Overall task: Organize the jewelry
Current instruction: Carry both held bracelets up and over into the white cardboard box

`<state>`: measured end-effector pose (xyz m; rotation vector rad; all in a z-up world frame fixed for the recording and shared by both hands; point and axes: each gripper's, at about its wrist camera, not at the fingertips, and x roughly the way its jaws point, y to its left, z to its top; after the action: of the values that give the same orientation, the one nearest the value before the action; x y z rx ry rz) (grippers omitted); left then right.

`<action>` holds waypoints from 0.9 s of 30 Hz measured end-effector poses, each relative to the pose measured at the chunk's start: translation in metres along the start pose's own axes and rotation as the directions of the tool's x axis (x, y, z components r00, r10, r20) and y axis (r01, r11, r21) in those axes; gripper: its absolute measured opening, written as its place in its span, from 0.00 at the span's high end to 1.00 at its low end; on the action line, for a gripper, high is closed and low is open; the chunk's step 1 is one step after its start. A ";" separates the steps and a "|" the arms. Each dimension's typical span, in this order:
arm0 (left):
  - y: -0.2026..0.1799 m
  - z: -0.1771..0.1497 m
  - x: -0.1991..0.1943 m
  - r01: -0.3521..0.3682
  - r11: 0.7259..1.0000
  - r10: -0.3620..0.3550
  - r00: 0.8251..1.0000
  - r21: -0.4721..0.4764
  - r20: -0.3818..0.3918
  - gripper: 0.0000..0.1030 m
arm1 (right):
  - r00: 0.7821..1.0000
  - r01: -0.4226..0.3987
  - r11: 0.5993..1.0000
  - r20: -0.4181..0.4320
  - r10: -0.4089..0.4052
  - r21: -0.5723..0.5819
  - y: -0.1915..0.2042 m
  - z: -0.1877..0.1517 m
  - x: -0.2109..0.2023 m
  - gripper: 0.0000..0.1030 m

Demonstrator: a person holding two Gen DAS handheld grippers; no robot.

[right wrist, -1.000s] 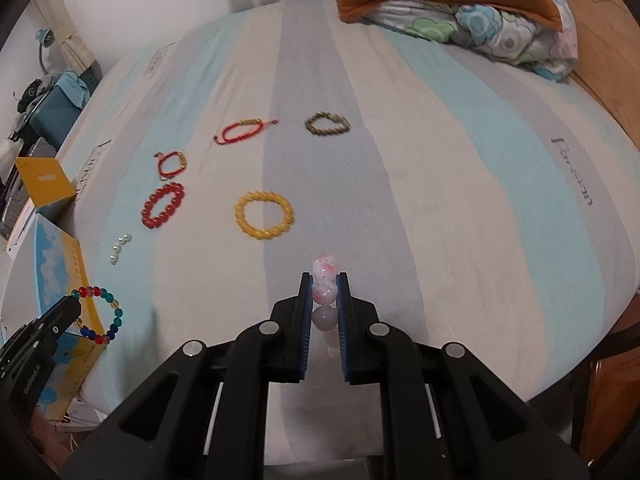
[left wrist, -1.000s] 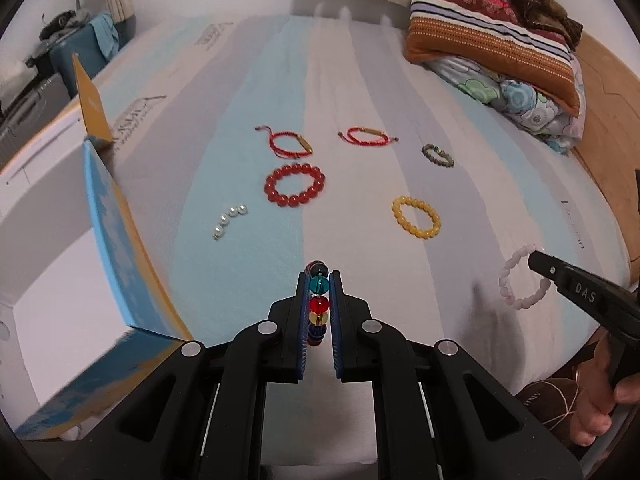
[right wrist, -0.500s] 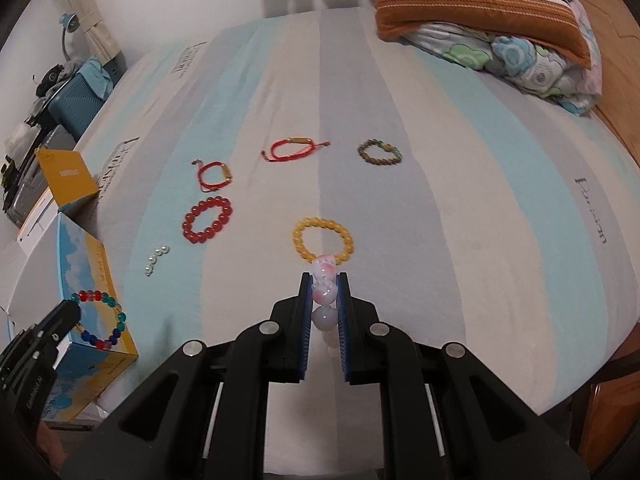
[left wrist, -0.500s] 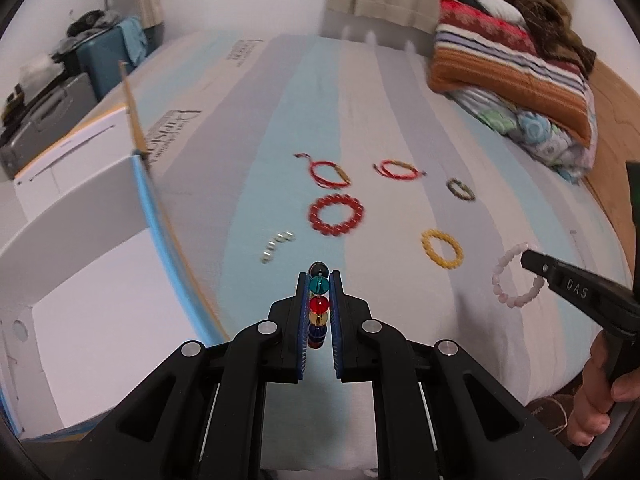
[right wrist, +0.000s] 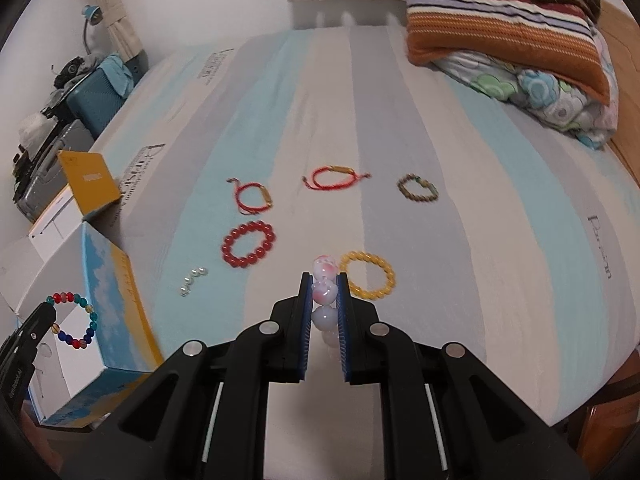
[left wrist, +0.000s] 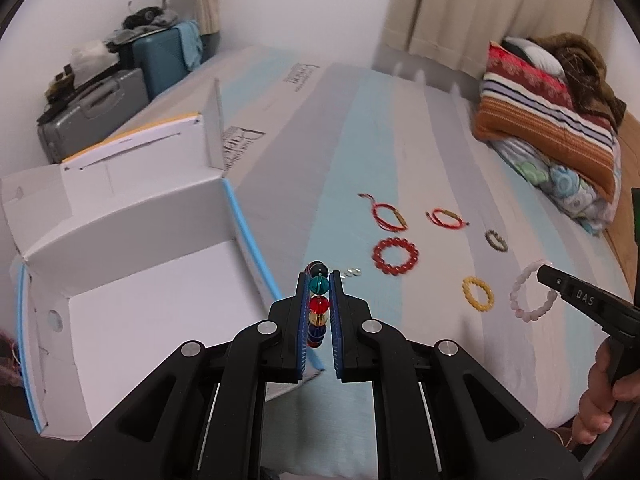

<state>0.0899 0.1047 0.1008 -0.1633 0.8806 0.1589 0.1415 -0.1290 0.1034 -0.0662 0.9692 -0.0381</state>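
My left gripper (left wrist: 319,280) is shut on a multicoloured bead bracelet (left wrist: 319,304) and holds it at the near edge of an open white box (left wrist: 132,280) beside the bed. The bracelet also shows in the right wrist view (right wrist: 74,320), hanging over the box (right wrist: 100,264). My right gripper (right wrist: 325,280) is shut on a pale pink bead bracelet (right wrist: 324,294) above the bed's near edge; it also shows in the left wrist view (left wrist: 534,296). On the bed lie a red bead bracelet (right wrist: 249,244), a yellow one (right wrist: 368,276), two red cord bracelets (right wrist: 252,198) (right wrist: 332,178), a dark green one (right wrist: 418,188) and a pearl strand (right wrist: 193,280).
The striped bedsheet (right wrist: 460,240) carries folded blankets and pillows (right wrist: 508,28) at the far right. Suitcases (left wrist: 100,104) and a lamp stand by the wall at the far left. The box has an upright yellow flap (right wrist: 90,180).
My left gripper has swung left with the multicoloured bracelet, from over the bed to the open box. My right gripper has lifted and moved left with the pink bracelet.
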 end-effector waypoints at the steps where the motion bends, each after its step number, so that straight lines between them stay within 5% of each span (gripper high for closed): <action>1: 0.004 0.001 -0.001 -0.004 1.000 0.004 1.000 -0.007 0.002 0.92 | 1.000 -0.004 1.000 0.003 0.004 -0.008 0.006 0.002 -0.001 0.89; 19: 0.077 -0.005 -0.020 -0.072 0.991 0.071 0.997 -0.112 -0.015 0.92 | 0.994 -0.108 0.981 0.009 0.111 -0.162 0.119 -0.001 -0.010 0.89; 27: 0.114 -0.006 -0.041 -0.166 0.979 0.165 0.986 -0.117 -0.016 0.91 | 0.985 -0.169 0.952 -0.002 0.175 -0.254 0.182 -0.016 -0.016 0.89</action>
<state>0.0360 0.2122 0.1197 -0.2004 0.8915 0.3664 0.1203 0.0534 0.0940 -0.2168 0.9517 0.2474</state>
